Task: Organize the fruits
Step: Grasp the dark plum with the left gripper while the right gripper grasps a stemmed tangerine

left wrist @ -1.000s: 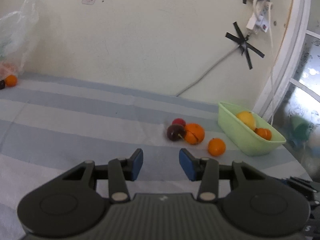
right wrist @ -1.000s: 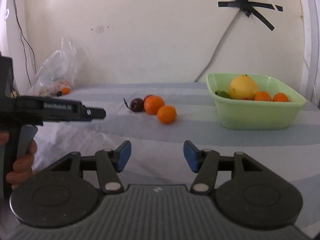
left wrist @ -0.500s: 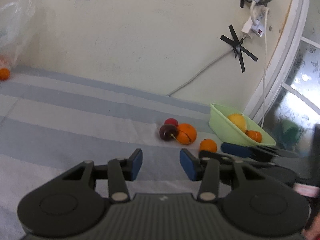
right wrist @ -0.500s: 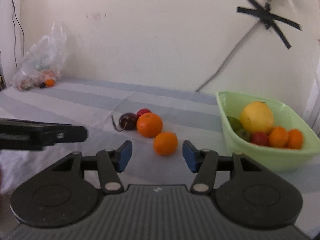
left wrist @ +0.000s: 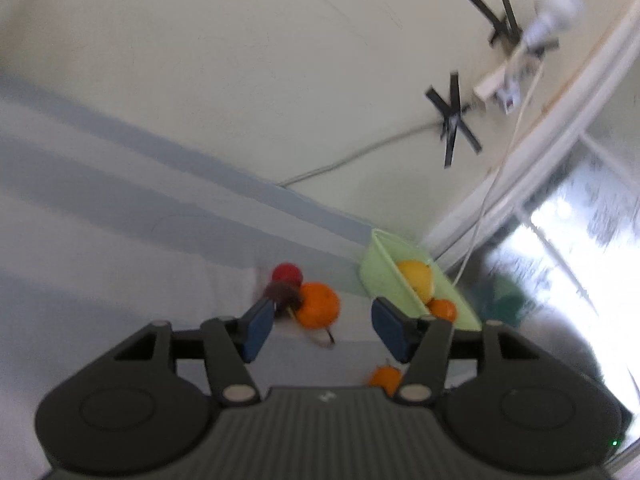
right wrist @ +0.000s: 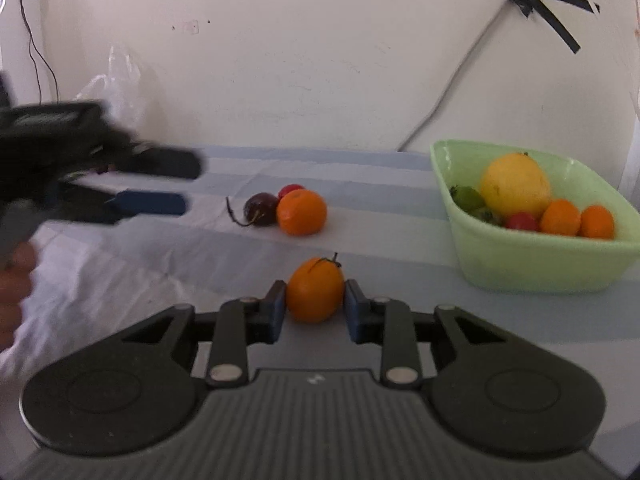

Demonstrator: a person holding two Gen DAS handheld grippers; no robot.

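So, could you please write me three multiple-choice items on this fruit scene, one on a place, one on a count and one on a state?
1. Where does the big yellow round fruit lie?
A. in the pale green plastic tub
B. on the striped cloth
C. in the plastic bag

2. How many fruits lie loose in the cluster on the blue-and-white striped cloth beyond the right gripper?
A. one
B. three
C. five

3. How does the right gripper stand?
A. wide open, empty
B. shut with nothing between its fingers
C. closed around the small orange fruit

Answers: 1 A, it sits among other fruits inside the tub. 2 B, a dark red fruit, a small red one and a large orange touch there. 3 C, both blue pads flank the fruit's sides.
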